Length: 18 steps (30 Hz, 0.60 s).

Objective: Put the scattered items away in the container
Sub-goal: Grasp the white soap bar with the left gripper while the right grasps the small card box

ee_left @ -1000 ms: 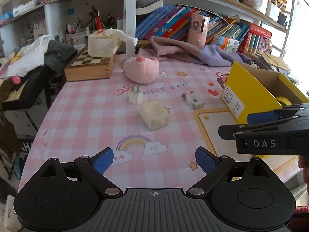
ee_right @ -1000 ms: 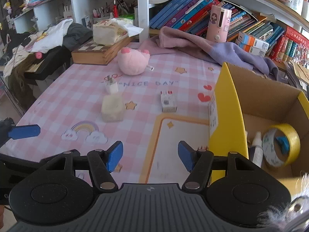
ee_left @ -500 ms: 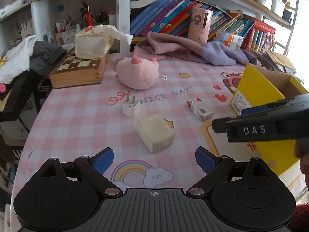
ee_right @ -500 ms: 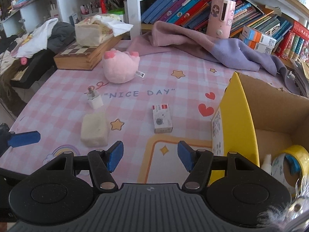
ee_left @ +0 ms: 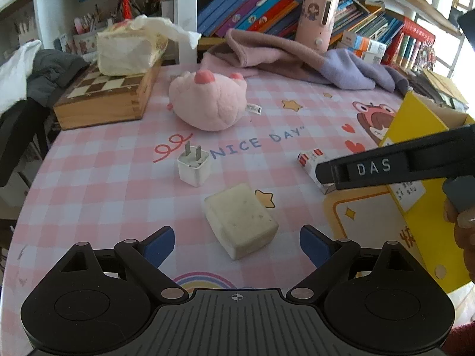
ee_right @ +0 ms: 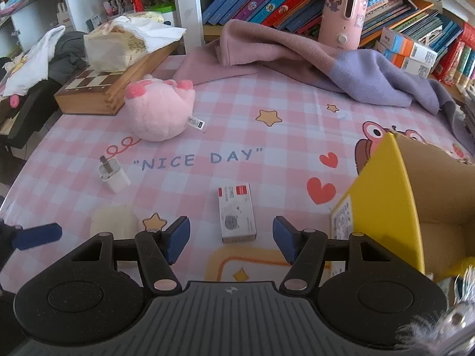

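Note:
My left gripper (ee_left: 236, 241) is open, its blue pads on either side of a cream soap-like block (ee_left: 241, 221) on the pink checked tablecloth. My right gripper (ee_right: 231, 237) is open just in front of a small white box with red labels (ee_right: 237, 212); that box also shows in the left wrist view (ee_left: 314, 167), partly behind the right gripper's side. A white plug charger (ee_left: 193, 166) (ee_right: 113, 176) and a pink plush toy (ee_left: 209, 102) (ee_right: 160, 111) lie farther back. The yellow cardboard box (ee_right: 386, 195) (ee_left: 415, 136) stands at the right.
A wooden chess box (ee_left: 107, 96) with a tissue pack (ee_left: 130, 49) on it sits at the back left. A pink and purple cloth (ee_right: 297, 56) lies along the back edge below book shelves. A pink cylinder device (ee_right: 344, 9) stands behind it.
Both grippers have moved forward over the table. The cream block now sits between the left pads, and the small white box sits just ahead of the right pads. Both stay open.

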### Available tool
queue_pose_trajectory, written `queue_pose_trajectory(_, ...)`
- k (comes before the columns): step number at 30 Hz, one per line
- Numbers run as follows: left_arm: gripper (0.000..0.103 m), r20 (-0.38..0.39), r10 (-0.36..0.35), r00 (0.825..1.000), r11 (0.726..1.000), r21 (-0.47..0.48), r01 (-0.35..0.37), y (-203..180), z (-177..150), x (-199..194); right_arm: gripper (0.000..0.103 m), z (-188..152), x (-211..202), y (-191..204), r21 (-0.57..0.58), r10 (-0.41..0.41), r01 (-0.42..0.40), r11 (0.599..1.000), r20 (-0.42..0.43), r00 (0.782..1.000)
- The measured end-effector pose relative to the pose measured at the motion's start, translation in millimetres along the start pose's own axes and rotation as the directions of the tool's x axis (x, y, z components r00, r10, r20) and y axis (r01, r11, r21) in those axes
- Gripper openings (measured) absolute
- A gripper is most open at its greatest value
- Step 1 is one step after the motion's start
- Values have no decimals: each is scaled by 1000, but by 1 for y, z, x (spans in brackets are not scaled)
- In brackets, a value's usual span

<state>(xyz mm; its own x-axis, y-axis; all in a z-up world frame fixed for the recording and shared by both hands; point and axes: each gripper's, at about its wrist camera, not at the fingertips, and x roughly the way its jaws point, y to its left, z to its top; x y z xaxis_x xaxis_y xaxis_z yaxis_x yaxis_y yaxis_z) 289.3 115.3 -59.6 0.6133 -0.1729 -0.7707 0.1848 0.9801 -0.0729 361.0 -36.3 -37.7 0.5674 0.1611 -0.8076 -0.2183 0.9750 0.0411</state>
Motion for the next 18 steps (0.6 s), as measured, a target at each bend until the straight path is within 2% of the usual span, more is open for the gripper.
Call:
queue_pose_trajectory(9,91,-12,-4,1000,1000,3,4,0,7,19,56,9,24,-6,5,-15,16,1000,-40,999)
queue_pose_trajectory(14,75,-37,-15,999,1000,1,15,0,10,27,55,12,34,-6,-6,-12,12,1000,-51,999)
queue_pose_trajectory(16,62,-41,-14,999,1000,1,15,1,10,29,54,13,37,-7,-3,-6,6,1000,-57,998)
queue_pose_trajectory(18,58,-35,-18,999,1000,2,18,2,10,28,51,13,40,-8,4,-2,3,1000,-64,998)
